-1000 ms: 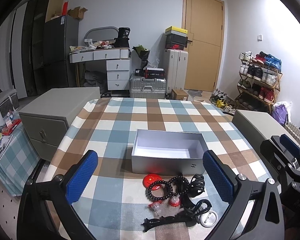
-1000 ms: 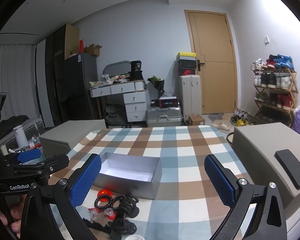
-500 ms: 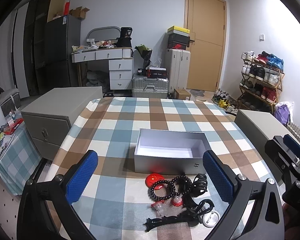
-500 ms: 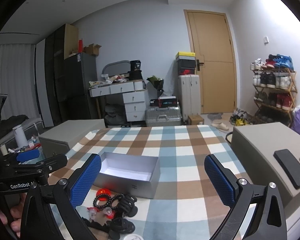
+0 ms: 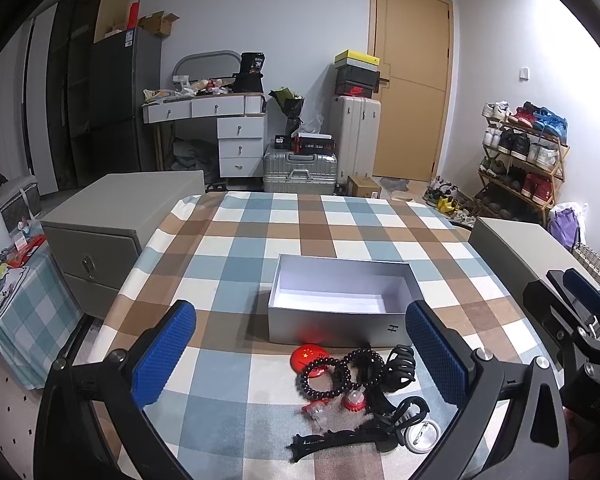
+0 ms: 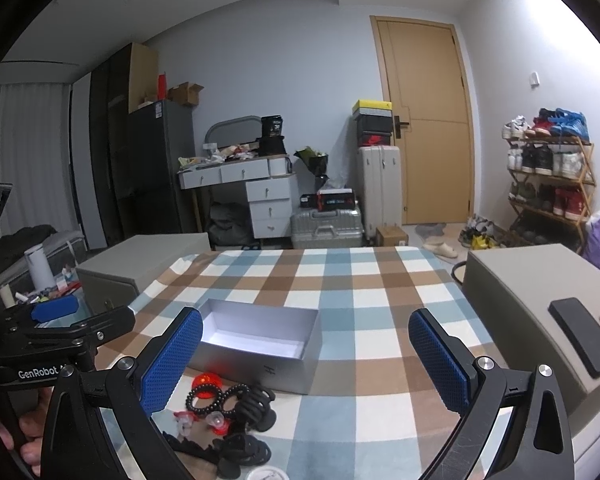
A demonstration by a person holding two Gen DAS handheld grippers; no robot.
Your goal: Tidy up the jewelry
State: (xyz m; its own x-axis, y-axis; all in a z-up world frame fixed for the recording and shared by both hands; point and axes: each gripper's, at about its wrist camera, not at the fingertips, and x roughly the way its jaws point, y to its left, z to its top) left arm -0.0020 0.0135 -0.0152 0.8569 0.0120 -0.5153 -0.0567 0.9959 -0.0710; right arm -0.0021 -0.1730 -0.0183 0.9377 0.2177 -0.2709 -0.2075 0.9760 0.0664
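An open, empty silver box (image 5: 342, 304) sits on the checked tablecloth (image 5: 236, 264); it also shows in the right wrist view (image 6: 256, 344). In front of it lies a jewelry pile: a red badge (image 5: 309, 356), a dark bead bracelet (image 5: 325, 374), black hair claws (image 5: 398, 368), small red pieces (image 5: 354, 400), a long black clip (image 5: 340, 438) and a round white badge (image 5: 422, 436). My left gripper (image 5: 300, 354) is open and empty above the pile. My right gripper (image 6: 306, 364) is open and empty, right of the pile (image 6: 228, 404).
Grey cabinets stand left (image 5: 112, 224) and right (image 6: 532, 296) of the table; a black phone (image 6: 584, 336) lies on the right one. A desk, suitcases, a door and a shoe rack (image 5: 524, 160) are behind.
The left wrist view has drifted slightly, so the box and pile sit a little lower and to the right. Both grippers stay open and empty.
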